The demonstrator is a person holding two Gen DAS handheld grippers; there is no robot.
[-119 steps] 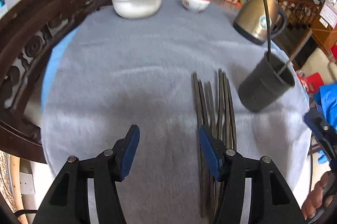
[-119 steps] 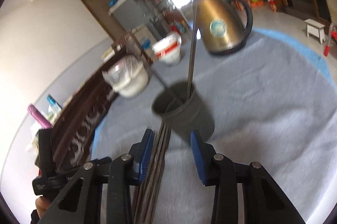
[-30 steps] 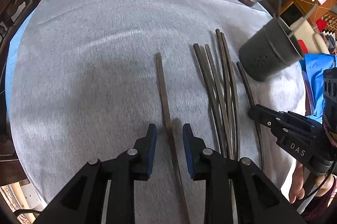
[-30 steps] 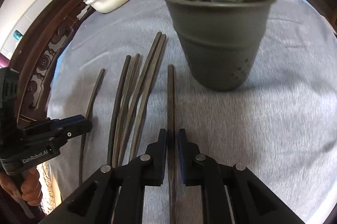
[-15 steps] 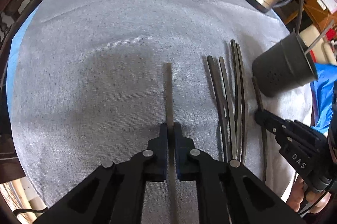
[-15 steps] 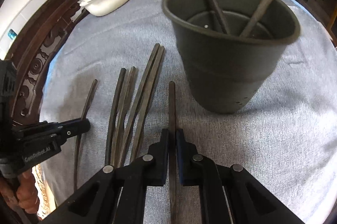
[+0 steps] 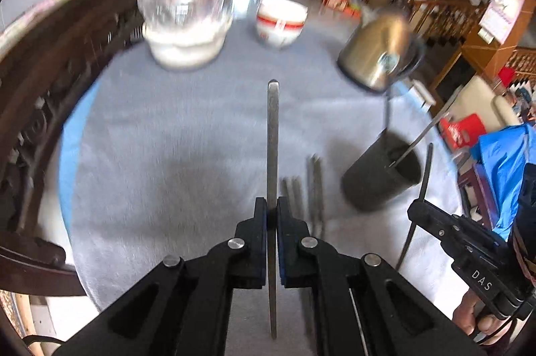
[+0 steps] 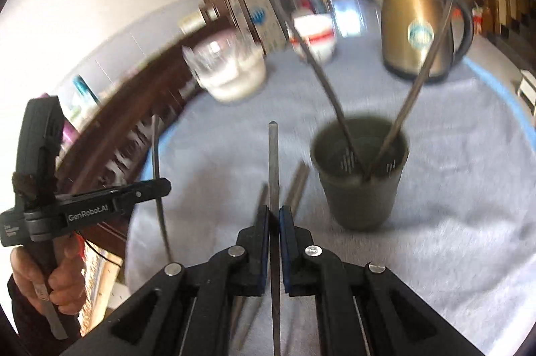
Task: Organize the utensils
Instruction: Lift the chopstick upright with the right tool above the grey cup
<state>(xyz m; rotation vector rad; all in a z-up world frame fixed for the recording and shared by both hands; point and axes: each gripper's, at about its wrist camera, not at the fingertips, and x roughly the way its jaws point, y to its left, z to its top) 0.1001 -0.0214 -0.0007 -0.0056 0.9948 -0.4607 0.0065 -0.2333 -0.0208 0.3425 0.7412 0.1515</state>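
Note:
My left gripper (image 7: pixel 272 205) is shut on a long dark chopstick (image 7: pixel 273 134), held up off the grey tablecloth and pointing away from me. My right gripper (image 8: pixel 274 213) is likewise shut on a second chopstick (image 8: pixel 273 161), also lifted. The dark holder cup (image 8: pixel 360 188) stands just right of it with two utensils leaning inside. In the left wrist view the cup (image 7: pixel 378 188) is to the right, and the right gripper (image 7: pixel 413 210) shows with its chopstick (image 7: pixel 426 171). Several more chopsticks (image 7: pixel 303 198) lie flat on the cloth between the grippers.
A gold kettle (image 7: pixel 382 54) stands at the back right of the round table. A red-banded white bowl (image 7: pixel 280 24) and a plastic-covered white bowl (image 7: pixel 186 34) sit at the back. Dark carved wooden furniture (image 7: pixel 37 108) borders the table's left side. A person's hand (image 8: pixel 57 282) grips the left gripper's handle.
Both grippers closed on one chopstick each and have risen, lifting the sticks off the cloth. Both views now tilt up toward the room.

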